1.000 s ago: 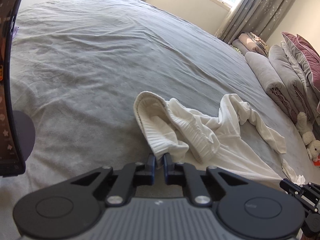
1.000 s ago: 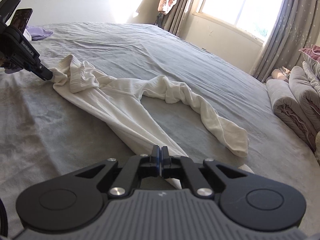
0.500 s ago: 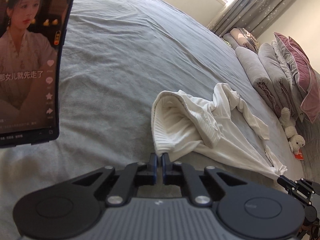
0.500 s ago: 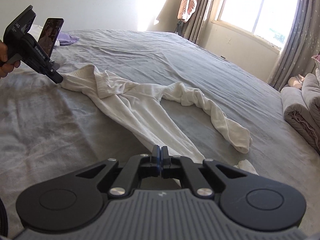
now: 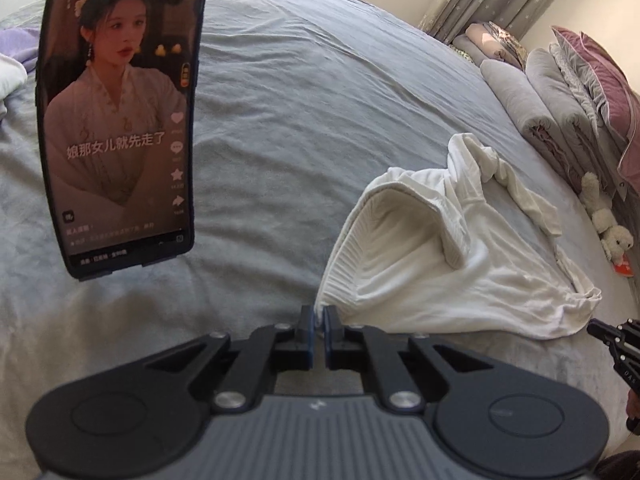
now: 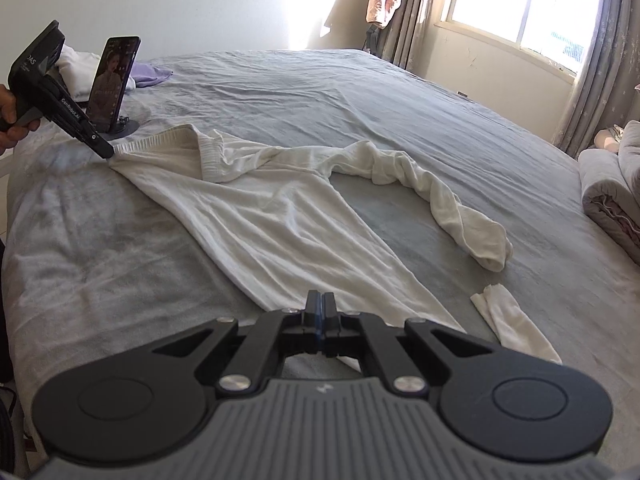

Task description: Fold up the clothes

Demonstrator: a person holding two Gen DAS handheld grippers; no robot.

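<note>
A pair of white trousers (image 6: 272, 216) lies stretched across the grey bedsheet (image 6: 360, 92), its ribbed waistband (image 5: 340, 264) at one end and one leg drawn out straight toward the other end. The second leg (image 6: 420, 184) curves away to the side and ends in a bunched cuff, apart from the straight leg. The left gripper (image 5: 319, 320) has its jaws clenched on the edge of the waistband, a sliver of white ribbed fabric showing between the blue pads, and the waistband stands open like a pocket just ahead of it. From the right wrist view this same gripper (image 6: 106, 151) is seen at the far left, pinching the waistband corner, with a hand (image 6: 12, 120) around its handle. The right gripper (image 6: 320, 308) has its jaws pressed fully together over the hem end of the straight leg; whether cloth is actually caught between the pads cannot be told. A small white cloth piece (image 6: 512, 320) lies on the sheet just beside that hem. A phone (image 5: 120, 112) stands upright on a stand near the waistband, its screen lit. Rolled grey bedding (image 5: 532, 112) and pillows sit along the far edge of the bed, with a small plush toy (image 5: 608, 224) beside them, and curtains (image 6: 600, 52) hang by the window.
</note>
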